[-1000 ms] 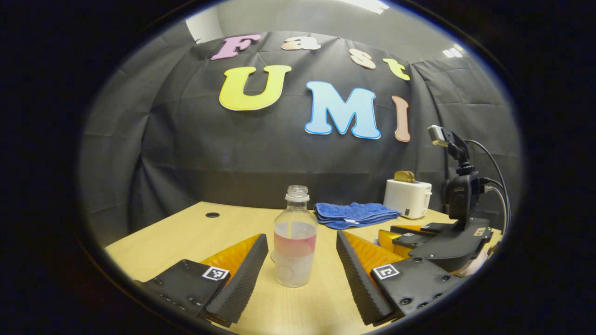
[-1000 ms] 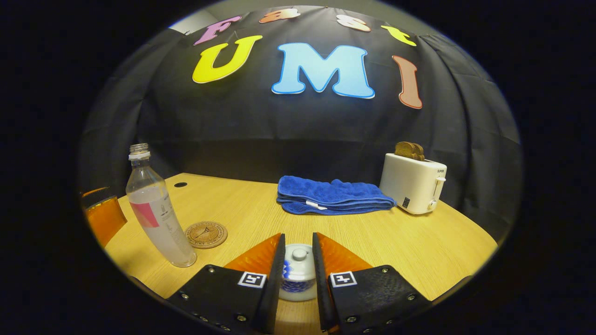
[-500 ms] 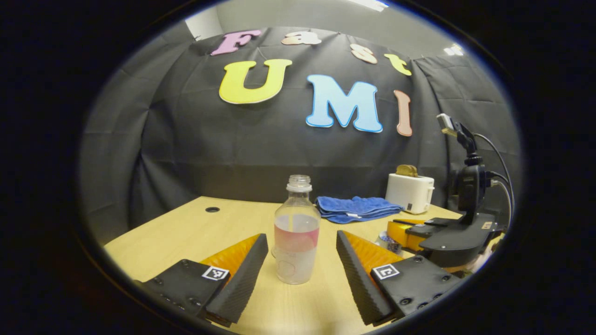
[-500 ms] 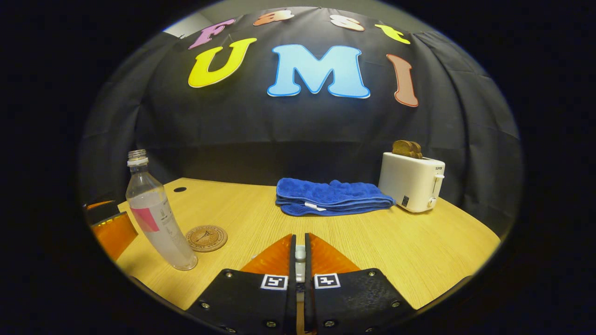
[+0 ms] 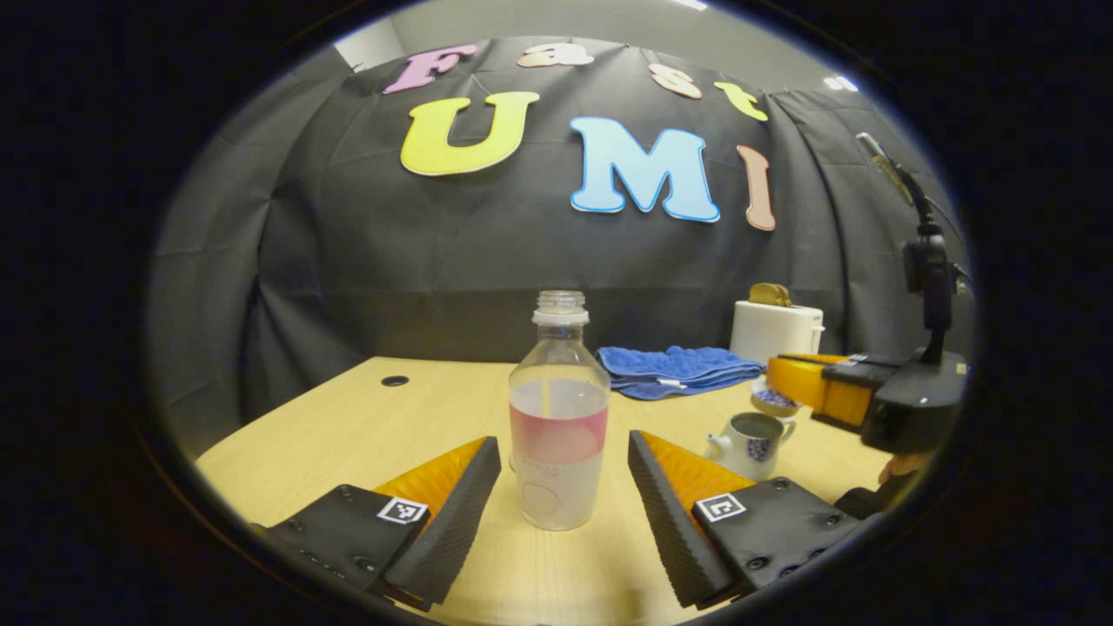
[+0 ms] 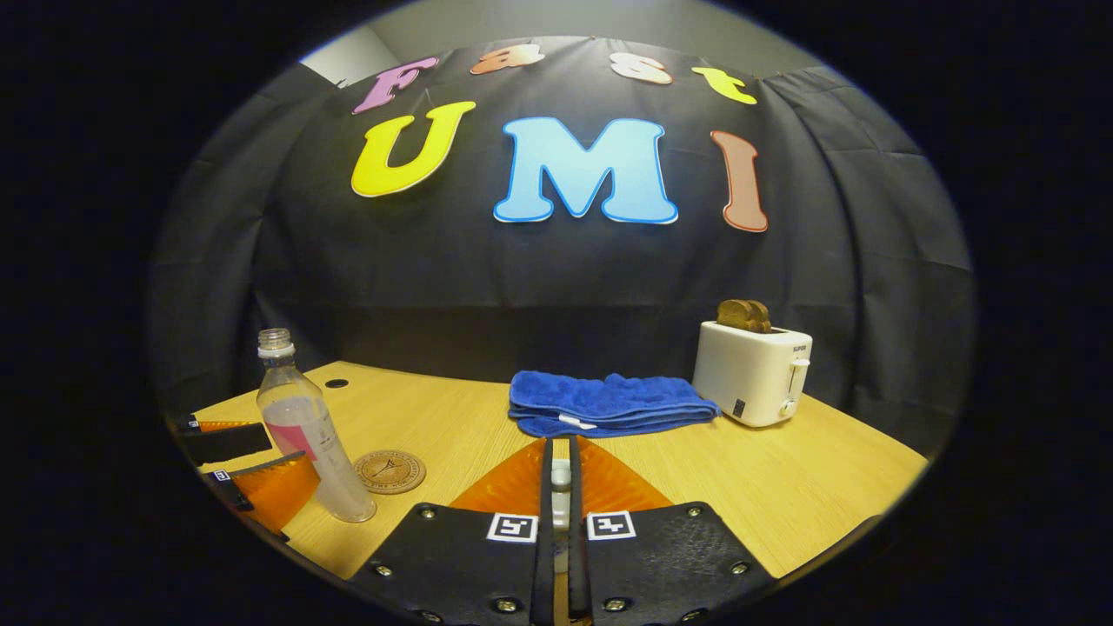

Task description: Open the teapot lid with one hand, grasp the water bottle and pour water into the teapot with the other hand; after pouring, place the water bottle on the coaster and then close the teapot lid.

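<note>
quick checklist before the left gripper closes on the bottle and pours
1. Lid off teapot: ok. The teapot stands open, and the right gripper holds the lid by its knob, raised beside the pot.
2. Bottle between left jaws: ok. The water bottle stands upright between the open jaws of the left gripper.
3. Jaws touching bottle: not ok, gaps on both sides.
4. Bottle uncapped: ok.
5. Coaster free for later: ok.
6. Lid grip firmness: cannot tell.

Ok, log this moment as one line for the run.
left gripper: open, astride bottle | right gripper: shut on lid, lifted | teapot: open | coaster: bare | pour: not started
</note>
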